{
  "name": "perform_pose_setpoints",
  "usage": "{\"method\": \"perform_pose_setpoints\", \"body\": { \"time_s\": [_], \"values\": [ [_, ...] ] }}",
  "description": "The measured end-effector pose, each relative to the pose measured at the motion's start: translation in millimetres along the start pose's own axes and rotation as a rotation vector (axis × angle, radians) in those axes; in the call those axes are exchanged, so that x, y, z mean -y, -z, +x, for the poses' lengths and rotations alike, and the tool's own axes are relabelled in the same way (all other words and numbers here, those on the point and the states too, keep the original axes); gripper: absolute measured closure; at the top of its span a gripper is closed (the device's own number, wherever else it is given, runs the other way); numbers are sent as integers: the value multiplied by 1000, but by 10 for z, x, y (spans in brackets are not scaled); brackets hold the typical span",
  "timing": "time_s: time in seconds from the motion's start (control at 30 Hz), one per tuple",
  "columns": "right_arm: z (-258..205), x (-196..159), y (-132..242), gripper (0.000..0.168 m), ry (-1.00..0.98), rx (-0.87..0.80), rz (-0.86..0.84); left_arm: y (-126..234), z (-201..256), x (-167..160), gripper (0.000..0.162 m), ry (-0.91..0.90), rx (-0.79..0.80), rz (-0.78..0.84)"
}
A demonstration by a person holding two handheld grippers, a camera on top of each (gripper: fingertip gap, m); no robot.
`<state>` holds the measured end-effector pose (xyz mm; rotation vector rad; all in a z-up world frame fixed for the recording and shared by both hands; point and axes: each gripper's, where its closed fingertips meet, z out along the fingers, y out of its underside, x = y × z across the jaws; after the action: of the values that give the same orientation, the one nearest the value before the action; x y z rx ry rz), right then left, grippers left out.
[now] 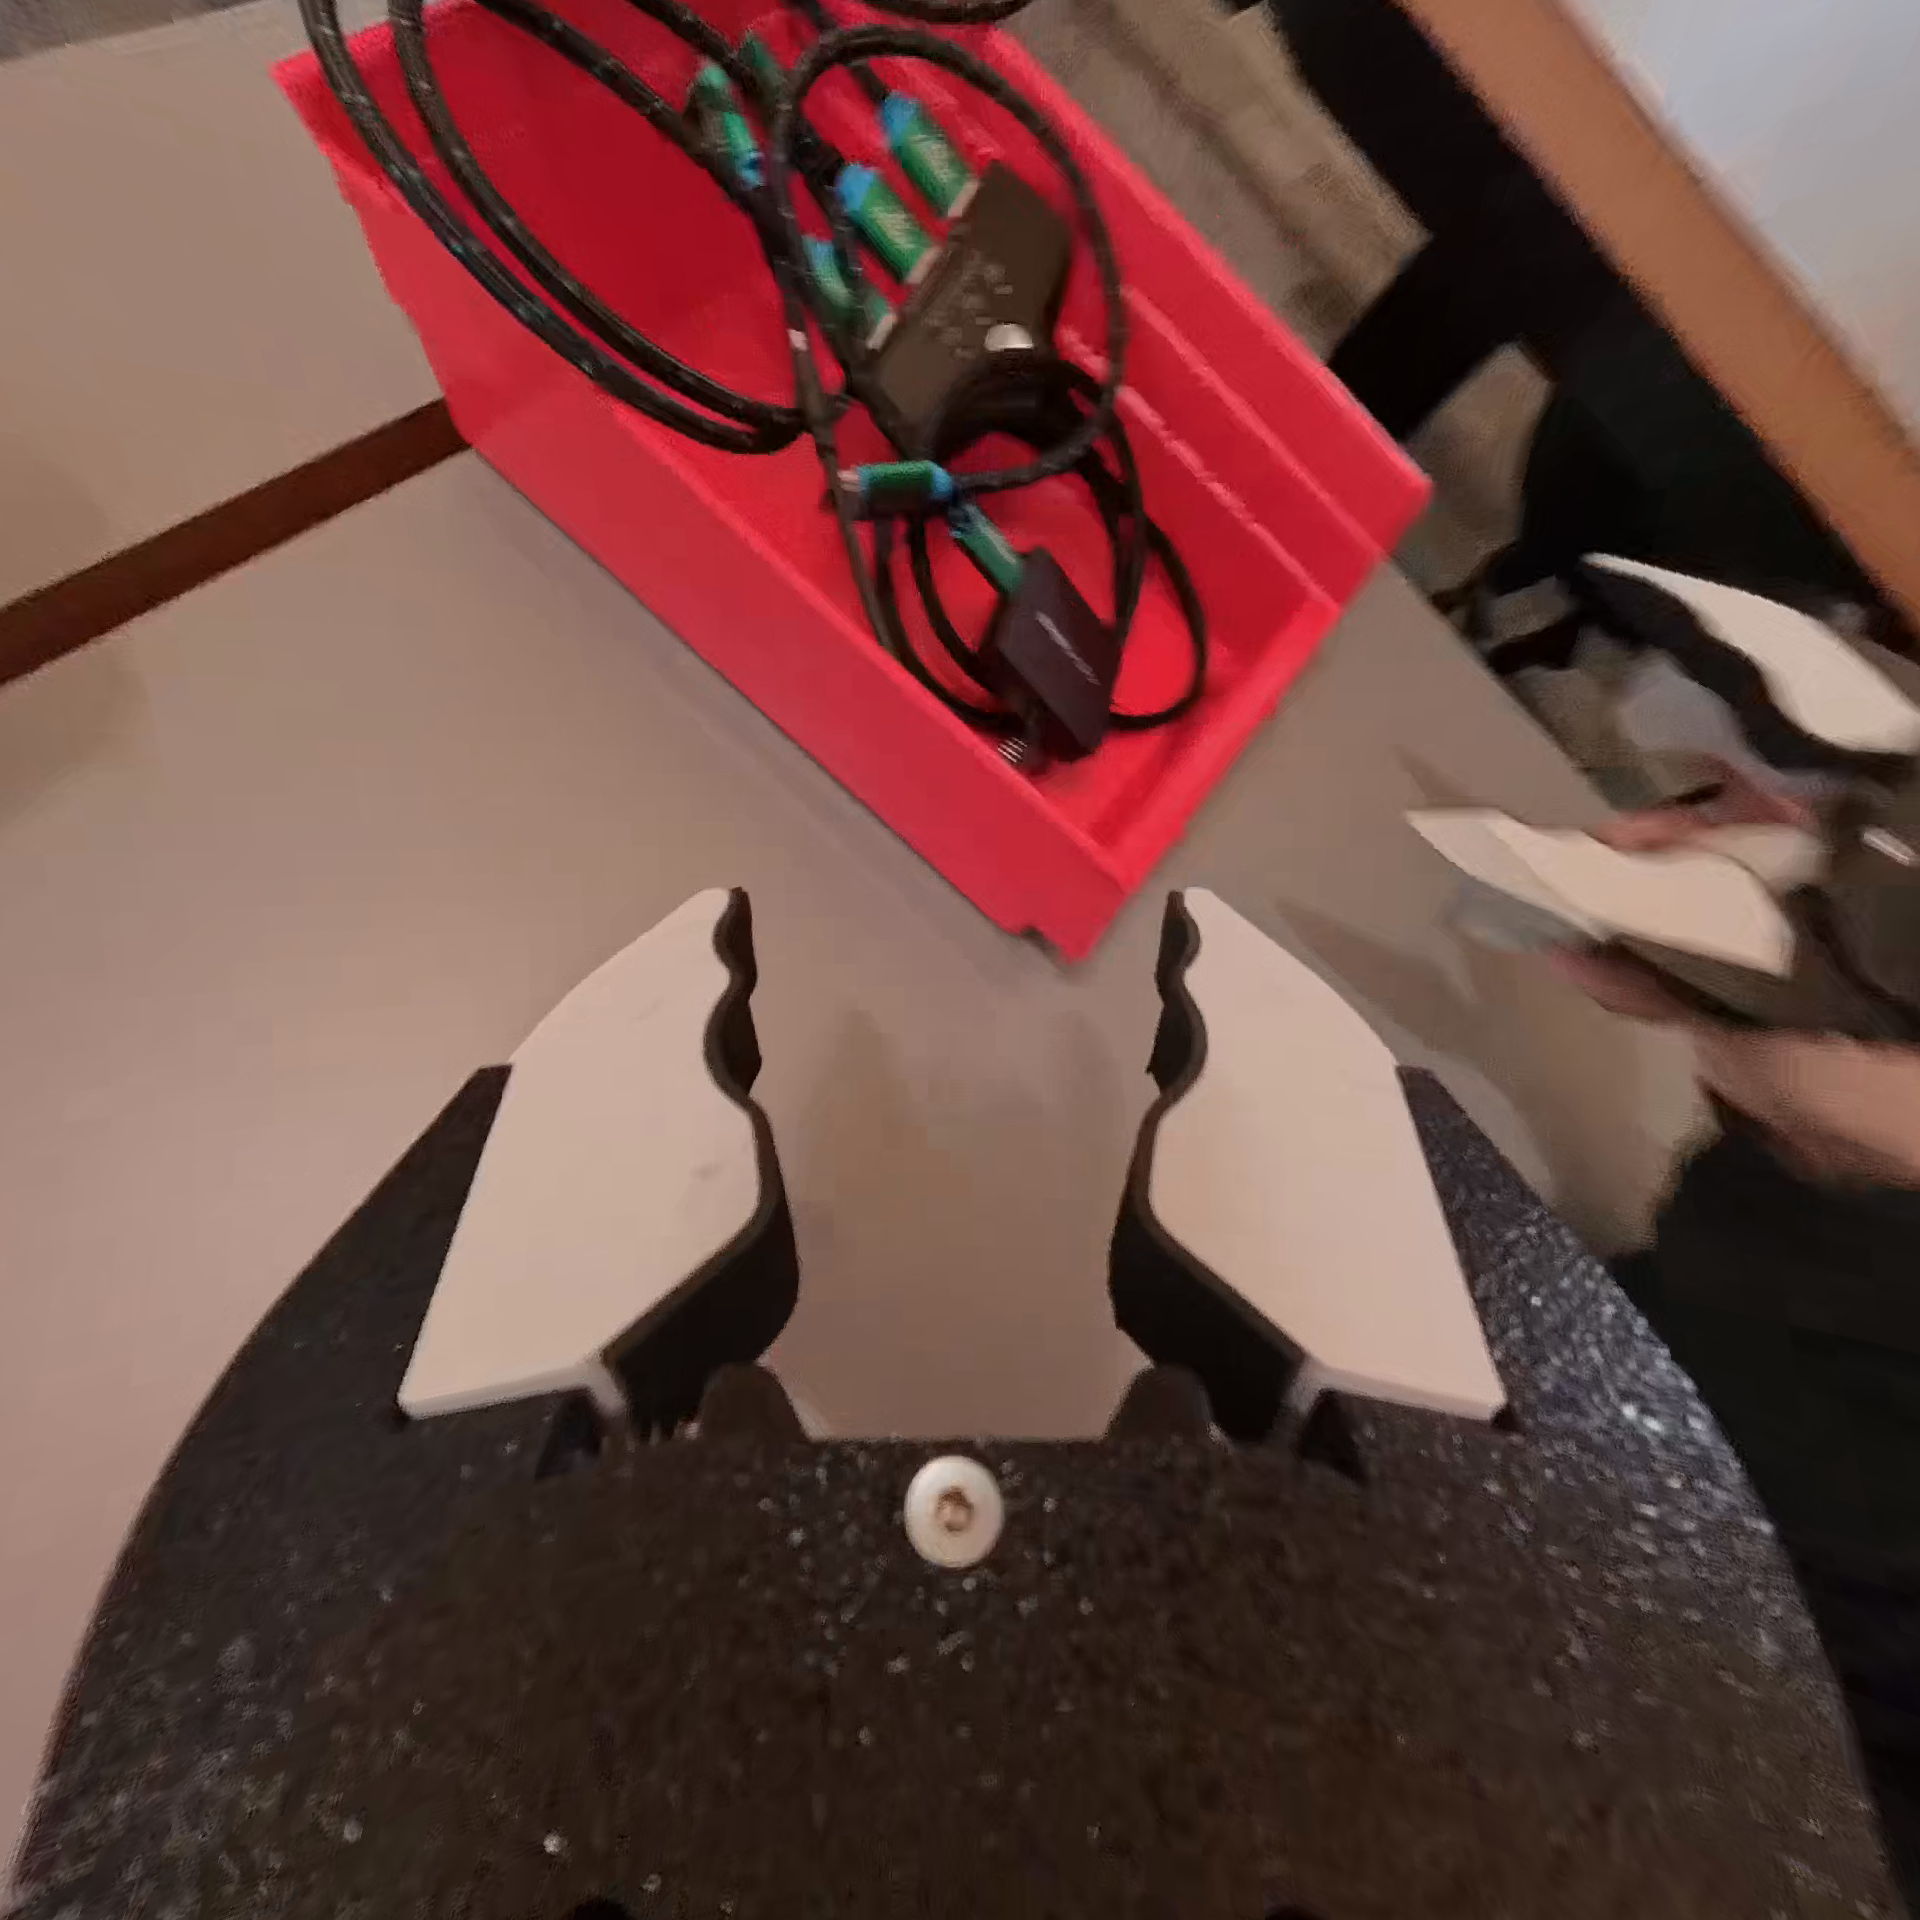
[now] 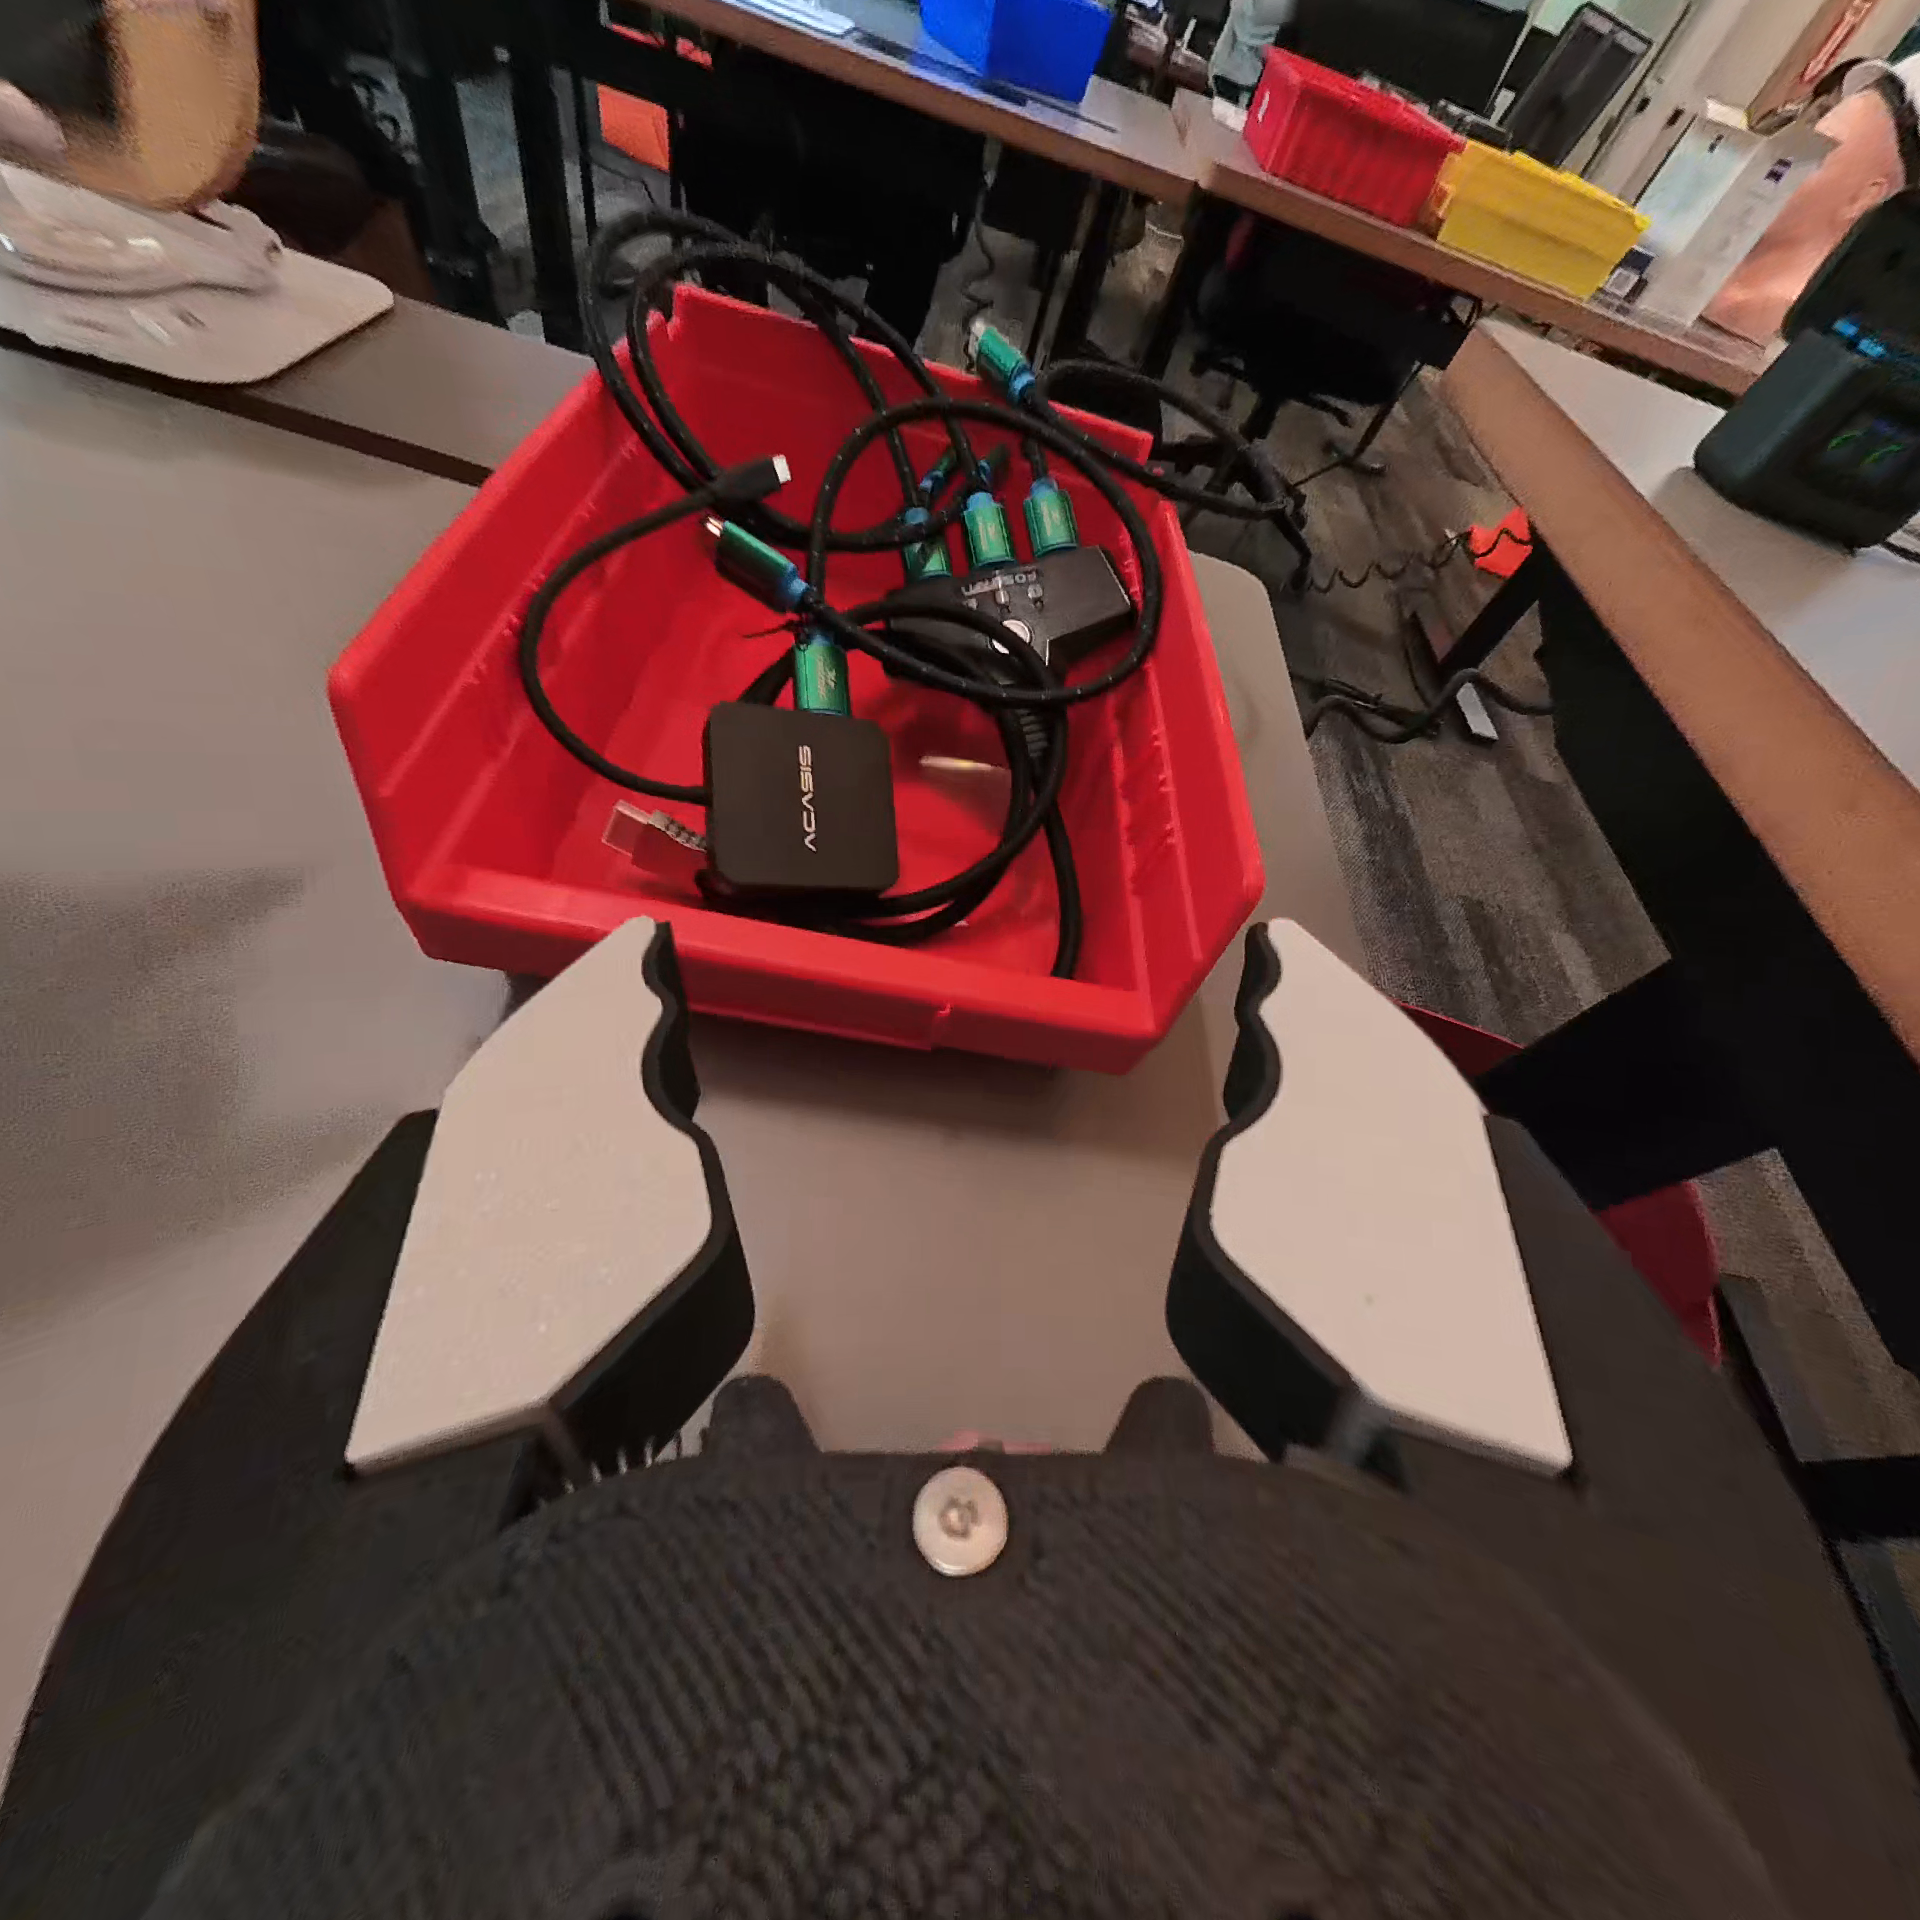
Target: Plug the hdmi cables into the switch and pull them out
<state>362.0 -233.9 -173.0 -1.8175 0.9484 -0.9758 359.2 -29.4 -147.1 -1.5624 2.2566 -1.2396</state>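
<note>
A red bin (image 2: 623, 665) (image 1: 748, 623) stands on the grey table. It holds a black HDMI switch (image 2: 1023, 603) (image 1: 971, 301) with three green-ended cables (image 2: 987, 530) (image 1: 894, 218) plugged into it. A square black box (image 2: 800, 795) (image 1: 1055, 649) has one green plug in it. Loose braided cables with green plugs (image 2: 758, 566) (image 1: 899, 483) coil around them. My left gripper (image 1: 956, 925) is open and empty above the table, short of the bin. My right gripper (image 2: 956, 956) is open and empty at the bin's near wall.
The table edge (image 2: 1288, 727) drops off just right of the bin. Another table (image 2: 1714, 499) with a black device stands to the right. Red and yellow bins (image 2: 1455, 177) sit on far tables. The other gripper and a hand (image 1: 1662, 935) show at the right in the left wrist view.
</note>
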Motion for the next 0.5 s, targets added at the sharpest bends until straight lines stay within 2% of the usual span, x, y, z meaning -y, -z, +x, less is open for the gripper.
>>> {"method": "perform_pose_setpoints", "body": {
  "time_s": [0.03,0.1,0.2,0.3,0.33,0.37,0.43,0.5],
  "values": [
    [-8,36,28,67,-13,0,14,-155,-78,99,88,9,53,-38],
    [-21,96,71,65,-16,-8,61,-441,-219,214,87,81,130,-122],
    [2,59,69,65,23,-14,36,-817,-163,280,81,278,48,-198],
    [34,61,77,67,-6,-1,47,-1085,-428,203,94,328,197,-263],
    [38,81,84,69,-28,9,60,-1143,-541,153,95,321,259,-288],
    [36,105,95,72,-46,23,74,-1203,-598,154,89,357,277,-279],
    [26,141,121,82,-56,48,96,-1317,-645,169,101,439,277,-254],
    [52,146,132,83,-59,42,100,-1425,-670,142,128,395,299,-260]
  ]
}}
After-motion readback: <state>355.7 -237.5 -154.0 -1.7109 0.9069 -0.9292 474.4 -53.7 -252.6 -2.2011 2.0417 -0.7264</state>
